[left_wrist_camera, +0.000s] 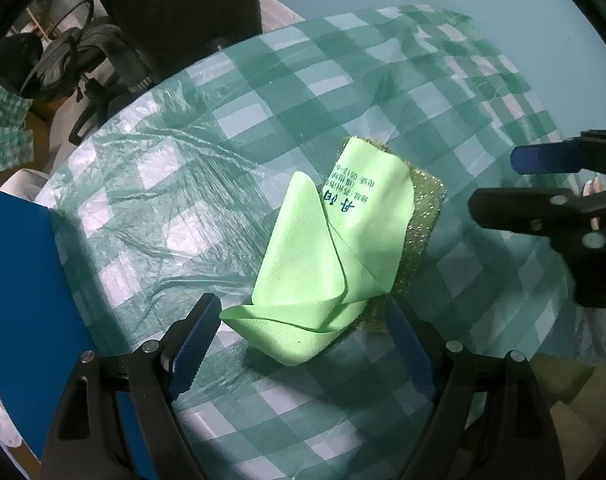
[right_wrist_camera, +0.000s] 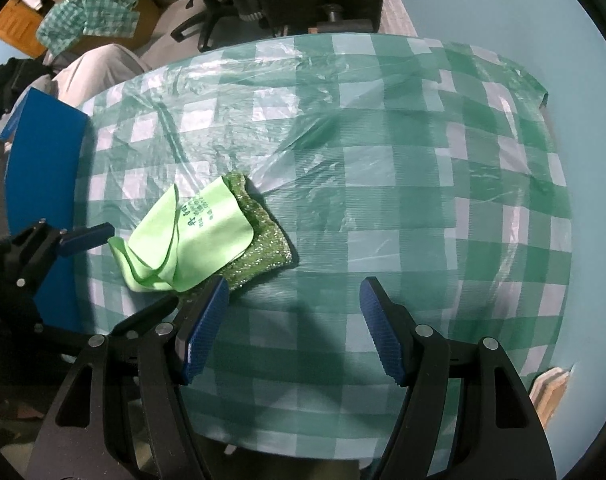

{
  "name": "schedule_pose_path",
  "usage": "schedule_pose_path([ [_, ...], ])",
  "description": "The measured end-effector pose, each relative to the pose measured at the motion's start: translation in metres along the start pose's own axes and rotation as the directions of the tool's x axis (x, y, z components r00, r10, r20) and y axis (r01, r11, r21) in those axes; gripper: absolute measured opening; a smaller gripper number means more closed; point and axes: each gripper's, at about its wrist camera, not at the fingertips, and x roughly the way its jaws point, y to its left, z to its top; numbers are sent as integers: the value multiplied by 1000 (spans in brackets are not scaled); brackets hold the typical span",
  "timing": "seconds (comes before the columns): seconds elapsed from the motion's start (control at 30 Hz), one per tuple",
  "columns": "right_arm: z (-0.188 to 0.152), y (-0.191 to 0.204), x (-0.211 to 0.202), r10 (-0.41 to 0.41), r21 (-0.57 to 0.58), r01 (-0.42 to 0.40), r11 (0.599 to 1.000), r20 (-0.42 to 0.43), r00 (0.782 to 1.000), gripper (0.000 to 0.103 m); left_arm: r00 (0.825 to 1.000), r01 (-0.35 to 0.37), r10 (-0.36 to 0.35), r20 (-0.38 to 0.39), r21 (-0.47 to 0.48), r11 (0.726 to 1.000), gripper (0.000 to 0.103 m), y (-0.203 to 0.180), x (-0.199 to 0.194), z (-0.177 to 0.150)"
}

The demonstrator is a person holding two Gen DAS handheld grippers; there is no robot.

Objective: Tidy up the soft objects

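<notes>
Now green cloth [left_wrist_camera: 327, 248] atop sponge [left_wrist_camera: 419, 236].

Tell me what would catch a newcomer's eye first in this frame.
The bright lime-green cloth, loosely folded with dark printed lettering, lies mid-table, draped partly over a glittery green scouring sponge. Both rest on a green-and-white checked plastic tablecloth. The left gripper is open just before the cloth; the right gripper is open beside the sponge.
</notes>
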Motion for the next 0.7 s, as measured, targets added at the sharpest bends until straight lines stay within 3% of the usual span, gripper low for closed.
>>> schedule_pose_path([
  [0.1,0,-2,-1,-1,9,1,1000,0,1000,69,1000,5,-5,8,2,1000,84,-2,0,0],
  [0.13,-1,-2,-1,-1,11,1,1000,-1,1000,69,1000,5,-5,10,0,1000,79,-1,-1,-1],
  [0.27,-2,-1,1,-3,8,3,1000,-6,1000,69,999,38,-38,1,-30,999,36,3,-2,-2],
  [0.33,-2,1,3,-2,7,2,1000,-9,1000,69,998,63,-63,2,-62,996,23,8,-4,-5],
  [0.43,-3,4,5,5,3,-5,1000,-11,1000,69,994,111,-110,12,-111,988,12,14,-9,-11],
  [0.7,-1,22,13,17,-40,-18,999,-20,1000,69,990,135,-126,59,-191,972,11,31,-25,-24],
])
